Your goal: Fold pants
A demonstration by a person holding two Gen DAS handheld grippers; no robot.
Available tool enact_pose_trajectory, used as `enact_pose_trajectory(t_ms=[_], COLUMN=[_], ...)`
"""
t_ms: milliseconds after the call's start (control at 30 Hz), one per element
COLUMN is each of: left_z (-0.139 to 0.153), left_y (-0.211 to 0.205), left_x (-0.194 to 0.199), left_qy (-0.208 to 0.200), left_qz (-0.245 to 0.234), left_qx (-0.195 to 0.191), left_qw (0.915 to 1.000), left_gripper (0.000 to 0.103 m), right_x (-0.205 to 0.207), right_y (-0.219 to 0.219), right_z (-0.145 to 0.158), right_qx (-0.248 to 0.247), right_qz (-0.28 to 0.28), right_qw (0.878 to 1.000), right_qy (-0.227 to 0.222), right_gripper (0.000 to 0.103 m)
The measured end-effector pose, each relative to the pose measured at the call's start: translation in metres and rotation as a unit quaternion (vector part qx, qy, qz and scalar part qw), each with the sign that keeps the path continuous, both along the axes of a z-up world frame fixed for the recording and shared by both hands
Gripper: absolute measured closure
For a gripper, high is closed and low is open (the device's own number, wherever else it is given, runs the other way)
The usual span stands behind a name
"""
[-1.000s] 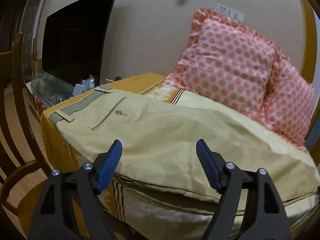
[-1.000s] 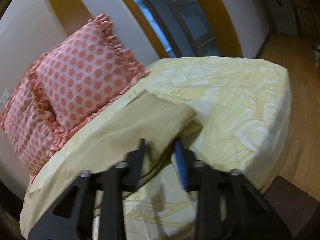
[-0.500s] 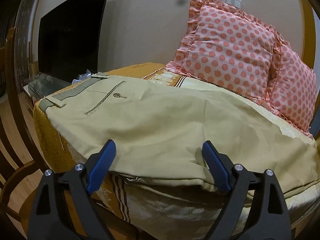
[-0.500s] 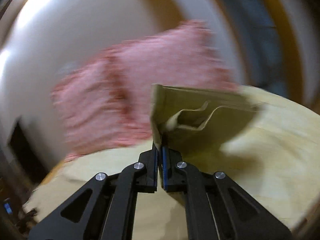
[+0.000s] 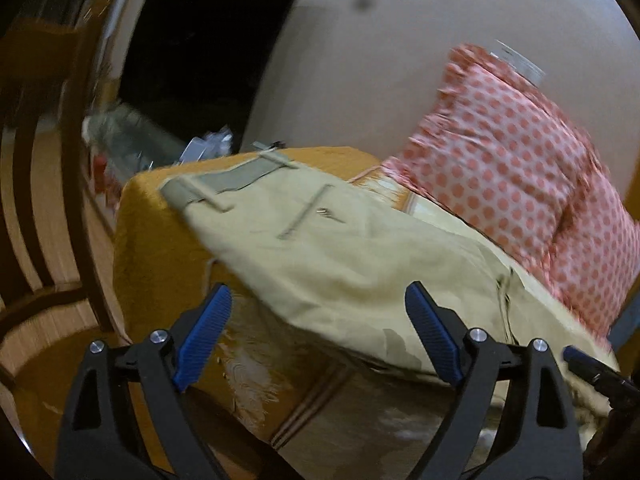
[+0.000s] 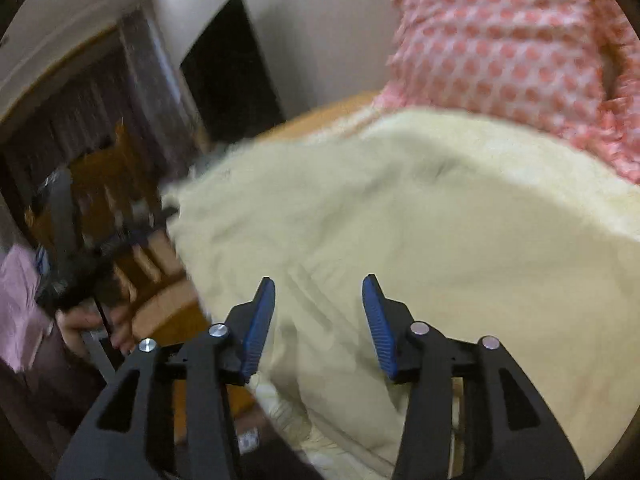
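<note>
Left fingers: left gripper (image 5: 318,330) spread wide, blue pads holding nothing, just short of the cloth edge.
Right fingers: right gripper (image 6: 319,320) parted, empty, above the cloth.
Garment: beige cotton pants (image 5: 340,264) flat on the orange-covered bed (image 5: 160,240), waistband at far end.
Surroundings: pink polka-dot pillows (image 5: 512,152) against the wall.

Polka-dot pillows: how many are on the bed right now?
2. One pink polka-dot pillow stands against the wall; a second pillow leans beside it toward the right edge, behind the pants. More could be hidden out of frame.
</note>
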State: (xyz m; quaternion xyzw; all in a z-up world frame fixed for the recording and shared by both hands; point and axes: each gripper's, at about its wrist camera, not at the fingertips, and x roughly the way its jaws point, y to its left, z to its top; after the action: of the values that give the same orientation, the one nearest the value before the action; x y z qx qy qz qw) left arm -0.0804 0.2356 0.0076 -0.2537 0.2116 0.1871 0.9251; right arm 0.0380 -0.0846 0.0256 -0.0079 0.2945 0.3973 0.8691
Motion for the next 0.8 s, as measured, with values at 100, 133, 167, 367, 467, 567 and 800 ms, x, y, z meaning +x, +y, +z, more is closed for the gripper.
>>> enact_pose_trajectory(t_ms=[100, 133, 167, 367, 467, 567, 800], left_z=[-0.007, -0.01, -0.011, -0.01, -0.004, 0.007, 0.01], left_y=[0.016, 0.021, 0.024, 0.033, 0.03, 0.023, 0.017], left_x=[0.004, 0.007, 0.008, 0.016, 0.018, 0.021, 0.041], left_qy=[0.0, 0.001, 0.002, 0.007, 0.014, 0.013, 0.053], left_qz=[0.011, 0.016, 0.016, 0.031, 0.035, 0.026, 0.039], left_qx=[-0.039, -0.051, -0.059, -0.083, -0.088, -0.079, -0.06], left_qw=[0.9992, 0.9986, 0.9981, 0.996, 0.9954, 0.9964, 0.996], left_gripper=[0.018, 0.02, 0.021, 0.022, 0.022, 0.022, 0.017], right_x=[0.016, 0.021, 0.019, 0.021, 0.025, 0.014, 0.013], right_y=[0.007, 0.01, 0.011, 0.013, 0.016, 0.021, 0.015], right_z=[-0.014, -0.024, -0.026, -0.028, -0.027, -0.03, -0.029], right_qx=[-0.084, -0.103, -0.102, -0.096, -0.086, -0.088, -0.067], right_qz=[-0.062, -0.057, -0.056, -0.029, -0.022, -0.018, -0.025], right_qw=[0.995, 0.993, 0.993, 0.995, 0.996, 0.996, 0.997], right_qy=[0.004, 0.026, 0.019, 0.021, 0.026, 0.022, 0.029], right_gripper=[0.056, 0.054, 0.055, 0.04, 0.034, 0.029, 0.028])
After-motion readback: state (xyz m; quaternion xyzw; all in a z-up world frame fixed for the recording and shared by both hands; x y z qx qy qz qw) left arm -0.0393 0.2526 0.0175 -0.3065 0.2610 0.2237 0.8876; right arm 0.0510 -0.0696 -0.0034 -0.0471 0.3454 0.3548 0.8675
